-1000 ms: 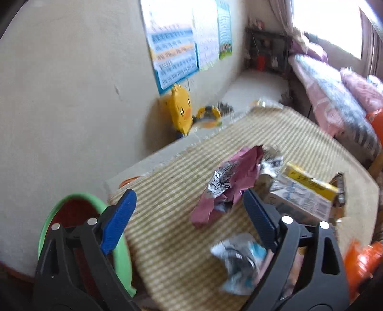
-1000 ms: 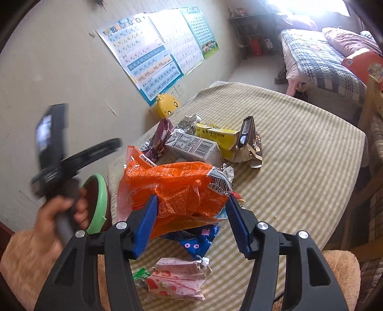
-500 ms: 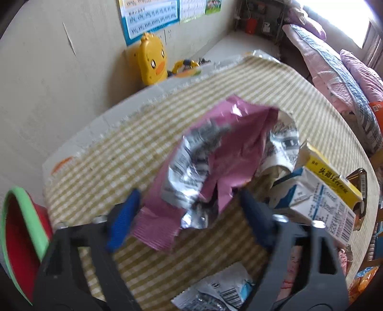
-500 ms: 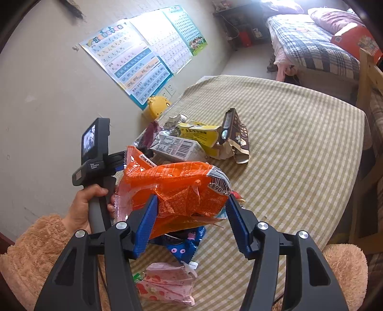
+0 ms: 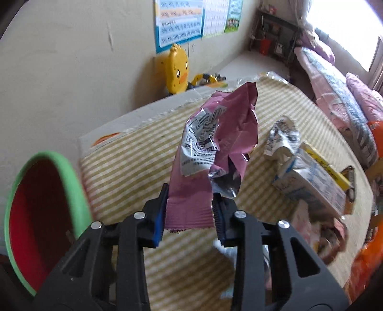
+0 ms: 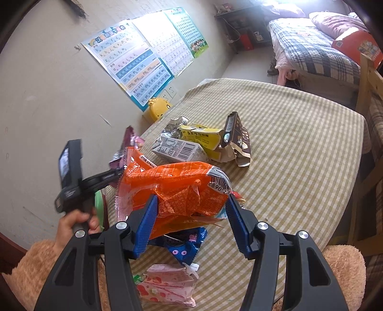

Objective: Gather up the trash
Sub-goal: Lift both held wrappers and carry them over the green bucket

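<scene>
- Your left gripper [image 5: 189, 205] points steeply down at a table [image 5: 134, 155] under a yellow checked cloth; its jaws are closing, with the flat crimped end of a pink wrapper [image 5: 210, 153] between them and the blue pads at both of its edges
- The pink wrapper stands up and away from the gripper, with a silver inner flap folded over its middle
- To the left, off the near corner of the table, sits a bin [image 5: 45, 215] with a green rim and a red inside
- To the right of the wrapper lie a crumpled silver wrapper [image 5: 282, 138], a white carton [image 5: 311, 186] and, touching its far side, a yellow carton [image 5: 328, 167]
- A yellow duck toy [image 5: 177, 69] stands against the far wall, under posters [image 5: 179, 21]
- Your right gripper [image 6: 191, 222] is clamped on an orange bag [image 6: 177, 189], a blue pad pressing into each side of the crumpled bag
- Under the orange bag a blue wrapper [image 6: 184, 246] lies on the cloth, and nearer still a pink strawberry pack [image 6: 165, 284]
- From the right camera your left hand [image 6: 76, 222] shows at the left, in a fuzzy tan sleeve [image 6: 36, 272], gripping the handle
- Farther off lies a flattened brown box [image 6: 237, 141], touching the yellow carton
- A bed [image 6: 313, 52] stands in the far right of the room
</scene>
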Motion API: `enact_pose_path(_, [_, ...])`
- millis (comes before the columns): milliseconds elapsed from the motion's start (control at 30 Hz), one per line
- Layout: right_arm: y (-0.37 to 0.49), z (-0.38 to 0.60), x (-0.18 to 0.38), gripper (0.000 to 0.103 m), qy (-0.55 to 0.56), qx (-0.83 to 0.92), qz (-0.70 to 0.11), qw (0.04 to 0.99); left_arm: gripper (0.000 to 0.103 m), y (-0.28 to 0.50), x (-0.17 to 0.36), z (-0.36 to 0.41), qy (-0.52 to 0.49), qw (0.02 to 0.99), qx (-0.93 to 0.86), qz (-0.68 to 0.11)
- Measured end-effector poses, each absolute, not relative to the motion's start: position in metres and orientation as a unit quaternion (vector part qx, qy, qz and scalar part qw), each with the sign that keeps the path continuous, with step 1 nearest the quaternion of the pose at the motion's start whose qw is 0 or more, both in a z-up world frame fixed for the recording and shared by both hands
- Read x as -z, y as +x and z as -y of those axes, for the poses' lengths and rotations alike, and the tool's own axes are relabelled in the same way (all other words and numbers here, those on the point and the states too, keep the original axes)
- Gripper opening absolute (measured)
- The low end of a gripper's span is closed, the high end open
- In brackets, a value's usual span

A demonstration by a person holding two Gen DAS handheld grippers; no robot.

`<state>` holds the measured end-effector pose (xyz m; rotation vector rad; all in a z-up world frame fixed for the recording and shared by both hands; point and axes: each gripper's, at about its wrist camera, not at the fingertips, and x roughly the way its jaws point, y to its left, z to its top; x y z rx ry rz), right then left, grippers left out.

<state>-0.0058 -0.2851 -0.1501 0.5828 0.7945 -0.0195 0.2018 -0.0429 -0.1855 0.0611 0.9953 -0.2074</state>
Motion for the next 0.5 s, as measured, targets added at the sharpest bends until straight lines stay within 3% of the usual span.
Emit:
enact_pose_path(267, [-0.009, 0.266, 0.13, 0.056, 0.257, 0.005, -0.367, 0.894, 0.033, 0.141, 0.124, 0.02, 0.004, 0.894, 0.128, -0.429])
enact_pose_path(500, [-0.009, 0.245, 0.112, 0.056, 0.233, 0.002, -0.355, 0.905, 0.033, 0.1, 0.1, -0.001, -0.01, 0.898, 0.133, -0.419])
